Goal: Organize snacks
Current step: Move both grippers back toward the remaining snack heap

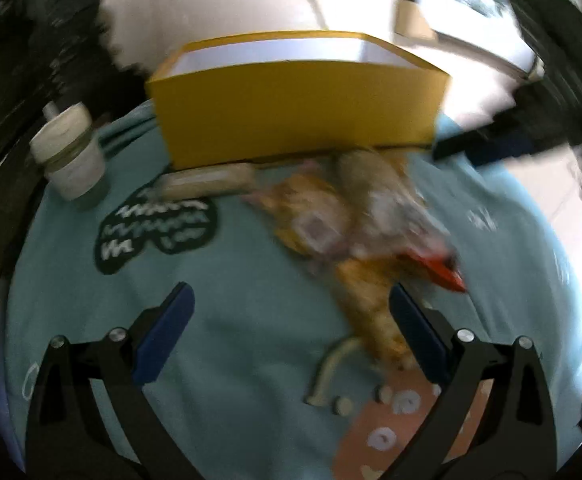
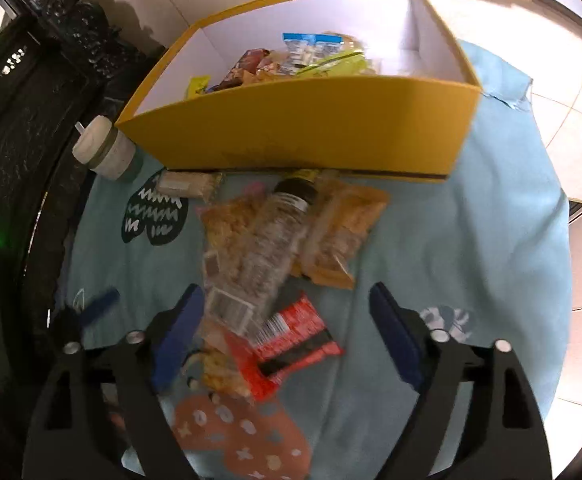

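Observation:
A yellow box point(image 2: 311, 128) with a white inside stands at the far side of a light blue cloth and holds several snack packs point(image 2: 291, 60). In front of it lie loose snacks: a clear bottle with a black cap point(image 2: 271, 240), two yellow snack bags point(image 2: 343, 232), a red wrapper point(image 2: 295, 336) and a beige bar point(image 2: 187, 184). My right gripper point(image 2: 287, 332) is open above the red wrapper and the bottle's base. My left gripper point(image 1: 291, 332) is open and empty over the cloth; the blurred snack pile point(image 1: 351, 224) and the box point(image 1: 299, 116) lie ahead of it.
A white jar point(image 2: 107, 152) stands left of the box; it also shows in the left wrist view point(image 1: 71, 152). Dark carved furniture point(image 2: 19, 100) runs along the left. The cloth point(image 2: 471, 240) has printed patches, and a tiled floor lies to the right.

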Available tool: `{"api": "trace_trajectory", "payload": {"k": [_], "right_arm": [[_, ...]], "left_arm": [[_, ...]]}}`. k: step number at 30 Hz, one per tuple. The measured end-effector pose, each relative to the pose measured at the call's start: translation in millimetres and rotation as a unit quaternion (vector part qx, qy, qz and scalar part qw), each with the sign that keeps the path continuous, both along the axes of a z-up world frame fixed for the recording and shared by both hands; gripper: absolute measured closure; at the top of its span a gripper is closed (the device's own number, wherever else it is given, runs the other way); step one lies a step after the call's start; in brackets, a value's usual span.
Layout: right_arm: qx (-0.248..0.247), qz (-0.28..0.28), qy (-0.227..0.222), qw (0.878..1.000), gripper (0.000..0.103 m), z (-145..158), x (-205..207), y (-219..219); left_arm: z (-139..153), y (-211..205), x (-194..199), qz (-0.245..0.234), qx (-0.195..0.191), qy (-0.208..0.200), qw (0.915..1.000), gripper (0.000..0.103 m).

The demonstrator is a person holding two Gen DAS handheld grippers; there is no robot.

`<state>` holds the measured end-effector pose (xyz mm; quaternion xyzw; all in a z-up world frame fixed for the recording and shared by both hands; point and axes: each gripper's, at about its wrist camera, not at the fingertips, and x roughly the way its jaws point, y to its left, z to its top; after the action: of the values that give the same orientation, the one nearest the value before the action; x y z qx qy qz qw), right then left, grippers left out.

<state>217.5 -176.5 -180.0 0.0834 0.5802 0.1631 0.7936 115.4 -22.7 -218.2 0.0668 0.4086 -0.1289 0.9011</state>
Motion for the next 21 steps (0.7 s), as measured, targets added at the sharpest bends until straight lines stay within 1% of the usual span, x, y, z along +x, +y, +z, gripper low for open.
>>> {"api": "trace_trajectory", "payload": {"k": [3, 5, 6, 8, 10, 11, 12, 13, 15, 18, 19, 21], "right_arm": [[-0.023, 0.020, 0.000, 1.000, 0.015, -4, 12, 23], [-0.046, 0.034, 0.009, 0.998, 0.015, -15, 21, 37], [-0.058, 0.037, 0.018, 0.997, 0.015, -24, 25, 41], [-0.085, 0.041, 0.038, 0.995, 0.015, -44, 31, 46], [-0.088, 0.055, 0.041, 0.994, 0.040, -56, 29, 48], [-0.093, 0.063, 0.037, 0.993, 0.055, -56, 27, 49], [-0.094, 0.070, 0.033, 0.993, 0.067, -56, 24, 49], [-0.096, 0.078, 0.030, 0.992, 0.069, -56, 20, 48], [-0.094, 0.082, 0.022, 0.992, 0.072, -53, 13, 41], [-0.094, 0.094, 0.005, 0.991, 0.072, -45, 3, 31], [-0.087, 0.093, 0.005, 0.992, 0.072, -44, 0, 24], [-0.077, 0.084, 0.007, 0.993, 0.073, -43, -6, 13]], "left_arm": [[-7, -20, -5, -0.014, -0.005, -0.008, 0.9999, 0.004], [-12, -29, -5, -0.021, -0.010, -0.010, 0.9997, 0.004], [-18, -36, -4, -0.029, -0.006, -0.008, 0.9995, 0.004], [-27, -44, -2, -0.038, 0.008, -0.002, 0.9993, 0.011], [-35, -48, 4, -0.047, 0.007, 0.018, 0.9987, 0.050], [-35, -45, 6, -0.039, 0.014, 0.017, 0.9990, 0.053], [-35, -40, 7, -0.040, 0.008, 0.019, 0.9990, 0.056], [-35, -37, 7, -0.043, 0.010, 0.016, 0.9989, 0.056], [-37, -24, 2, -0.043, 0.028, 0.002, 0.9987, 0.057], [-37, 3, 3, -0.004, 0.013, 0.004, 0.9999, 0.057], [-36, 10, 3, 0.004, 0.009, 0.005, 0.9999, 0.057], [-35, 14, 4, 0.003, 0.014, 0.005, 0.9999, 0.057]]}}
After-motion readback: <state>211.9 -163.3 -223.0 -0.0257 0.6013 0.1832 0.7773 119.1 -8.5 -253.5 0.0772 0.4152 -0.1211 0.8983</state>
